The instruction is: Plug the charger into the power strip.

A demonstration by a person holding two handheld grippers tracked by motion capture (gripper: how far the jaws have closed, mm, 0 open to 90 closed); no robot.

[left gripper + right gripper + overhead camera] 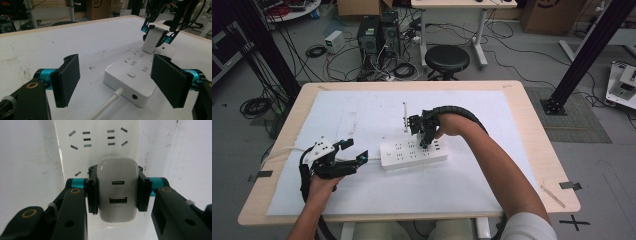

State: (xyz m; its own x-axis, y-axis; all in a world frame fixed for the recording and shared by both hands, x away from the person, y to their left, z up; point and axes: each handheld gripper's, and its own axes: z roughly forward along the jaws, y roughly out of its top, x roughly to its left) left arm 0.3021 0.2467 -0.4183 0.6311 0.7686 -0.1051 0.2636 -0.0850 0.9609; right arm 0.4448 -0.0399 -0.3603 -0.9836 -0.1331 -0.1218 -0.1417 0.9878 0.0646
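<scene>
White-covered surface [362, 107] in a cable-strewn lab, with a power strip [413, 153] near its middle.

I have my right tool [426, 141] clenched on a white charger [117, 192], pads on both its sides, pointing down over the power strip's top face; from above, the charger sits against the sockets, though I cannot tell how deep. My left tool [353, 151] waits released just beside the strip's cord end [117, 93], holding nothing, jaws spread either side of that end.
</scene>
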